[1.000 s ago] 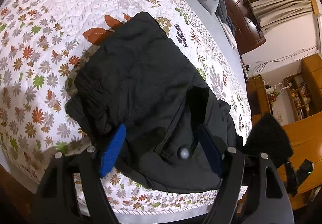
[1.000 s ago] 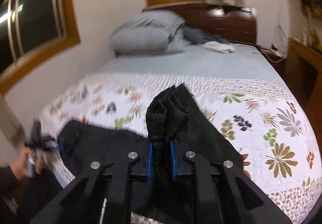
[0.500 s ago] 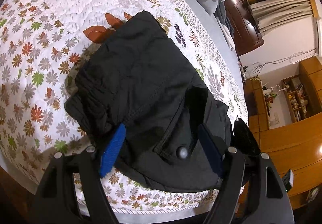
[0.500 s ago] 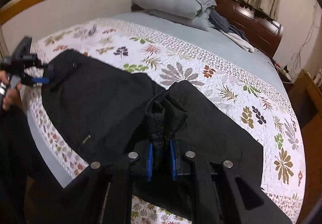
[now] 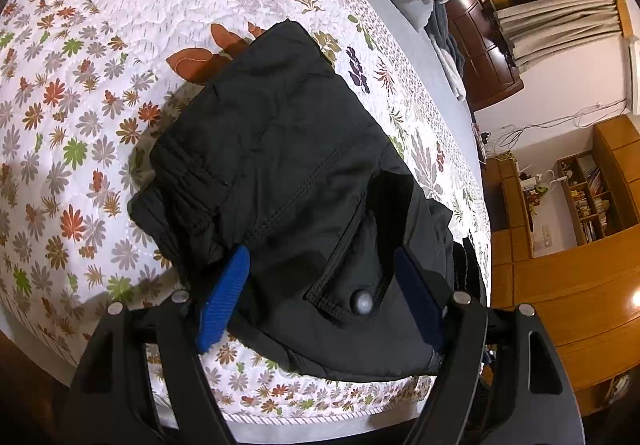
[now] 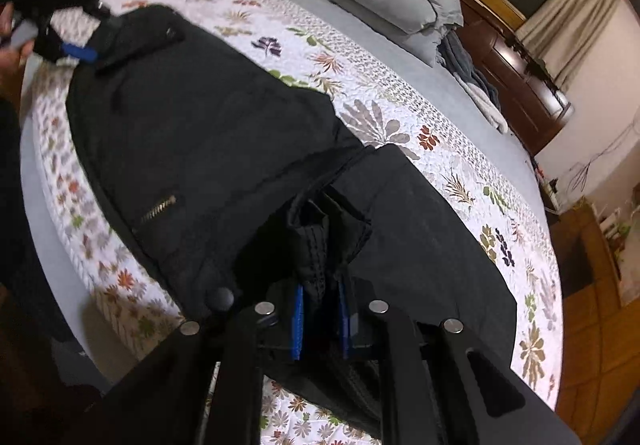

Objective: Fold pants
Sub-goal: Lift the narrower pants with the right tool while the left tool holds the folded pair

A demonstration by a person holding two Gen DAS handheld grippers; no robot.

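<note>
Black pants [image 6: 224, 149] lie spread on the floral quilt; snap-buttoned pocket up; one end bunched

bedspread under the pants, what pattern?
White quilted bedspread printed with flowers and leaves in orange, green, grey and purple. Clearest in the left wrist view.

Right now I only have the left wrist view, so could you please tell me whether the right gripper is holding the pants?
Observer: Yes, the right gripper is shut on a bunched fold of the black pants.
Operator: Thank you. Is the rest of the cloth lifted off the bed?
Observer: No, it lies spread over the floral quilt, rising only in a ridge just ahead of the pinch.
Operator: Is there any landmark near that end?
Observer: A brass zipper shows near the edge of the pants closest to the bedside.
</note>
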